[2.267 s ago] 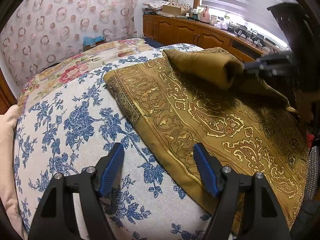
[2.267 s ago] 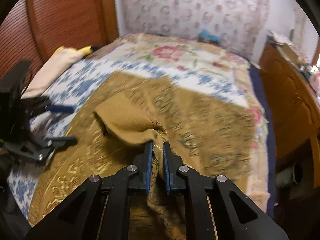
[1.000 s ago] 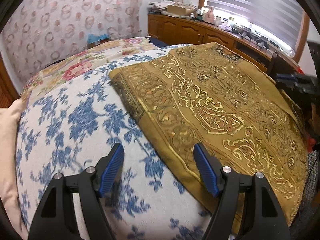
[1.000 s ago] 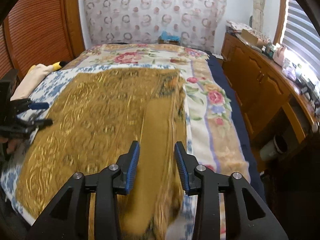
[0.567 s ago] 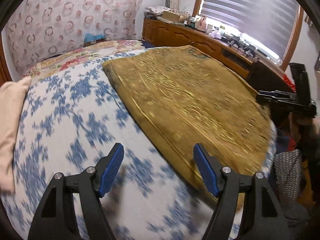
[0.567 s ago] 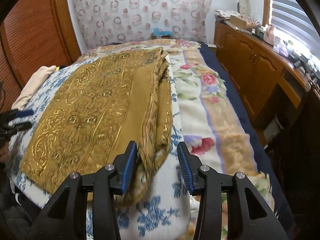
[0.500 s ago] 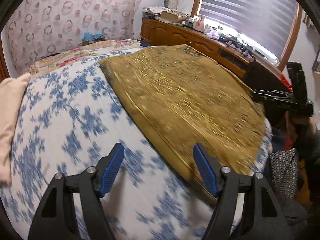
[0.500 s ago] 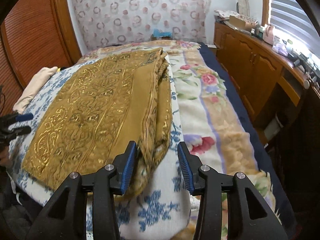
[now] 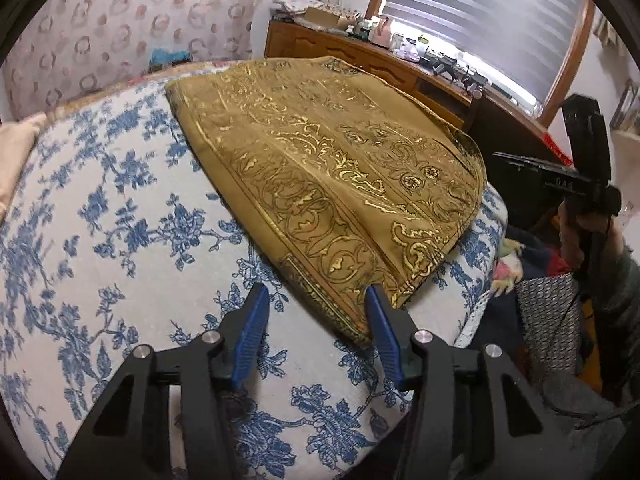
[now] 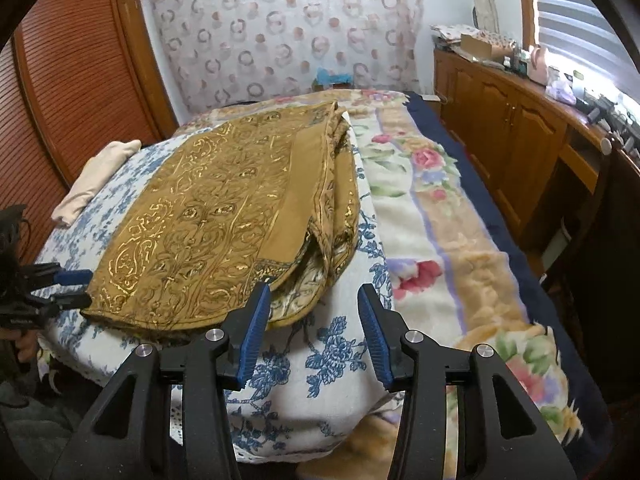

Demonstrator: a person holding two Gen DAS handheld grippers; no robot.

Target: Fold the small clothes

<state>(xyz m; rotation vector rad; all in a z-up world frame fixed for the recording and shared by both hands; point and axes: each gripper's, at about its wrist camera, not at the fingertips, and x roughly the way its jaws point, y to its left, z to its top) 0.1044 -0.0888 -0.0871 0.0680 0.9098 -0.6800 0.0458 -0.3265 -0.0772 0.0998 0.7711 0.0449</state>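
1. The gold cloth (image 10: 224, 216) lies on the bed (image 10: 328, 356), folded over once — more folds remain, I judge.
2. My left gripper (image 9: 316, 320) is closing over its near corner, not yet pinching; my right gripper (image 10: 312, 320) is opening, empty.

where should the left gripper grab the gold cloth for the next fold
Probably the near corner of the gold cloth, coming in low from the bed's near edge. There its stacked layers end in a thin lip on the blue floral sheet, already between the closing left gripper jaws, though not yet pinched.
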